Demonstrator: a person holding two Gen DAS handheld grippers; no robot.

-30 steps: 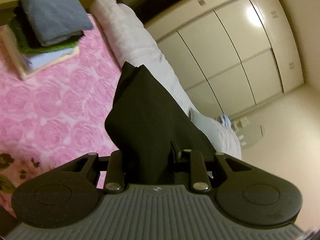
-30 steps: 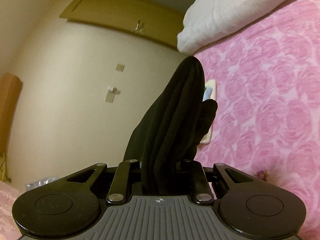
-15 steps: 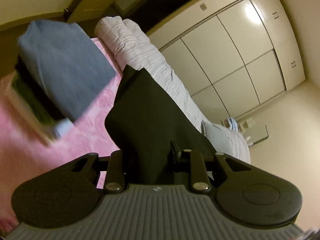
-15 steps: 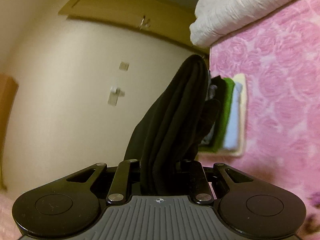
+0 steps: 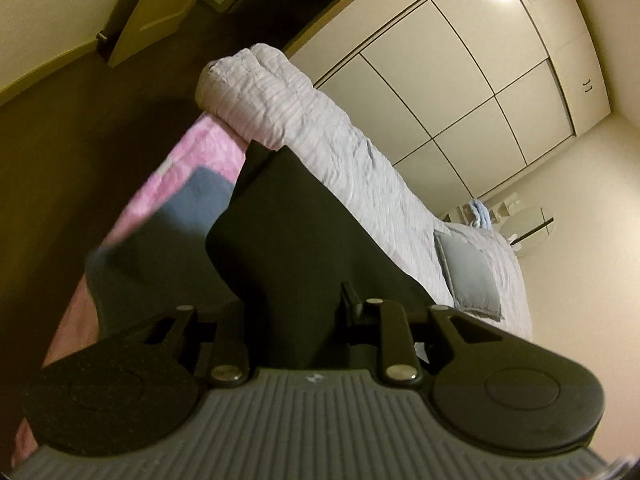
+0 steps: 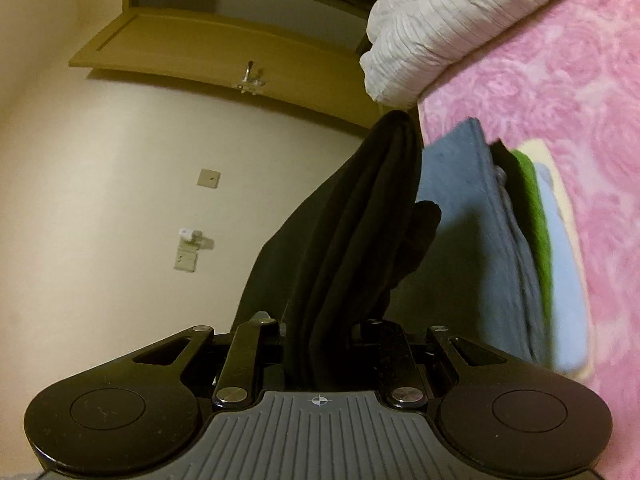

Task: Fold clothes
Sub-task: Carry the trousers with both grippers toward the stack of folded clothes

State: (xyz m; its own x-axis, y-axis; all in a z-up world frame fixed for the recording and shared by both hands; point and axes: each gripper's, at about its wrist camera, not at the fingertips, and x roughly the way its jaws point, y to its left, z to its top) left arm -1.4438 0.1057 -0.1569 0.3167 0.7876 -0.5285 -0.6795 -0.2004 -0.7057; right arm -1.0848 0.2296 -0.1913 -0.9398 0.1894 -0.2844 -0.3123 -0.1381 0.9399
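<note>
Both tongs grip a folded black garment (image 5: 296, 240), left tongs (image 5: 296, 316) and right tongs (image 6: 320, 320) clamped on it. The stack of folded clothes (image 6: 516, 240) on the pink bed (image 6: 560, 80) has drawn much closer, so placing looks imminent.

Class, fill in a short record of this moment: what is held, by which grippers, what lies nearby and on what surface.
held item: folded black cloth garment
left gripper: shut on the garment
right gripper: shut on the garment
nearby: stack of folded clothes, blue-grey piece on top
surface: pink rose-patterned bedspread
also on bed: white crinkled rolled duvet
</note>
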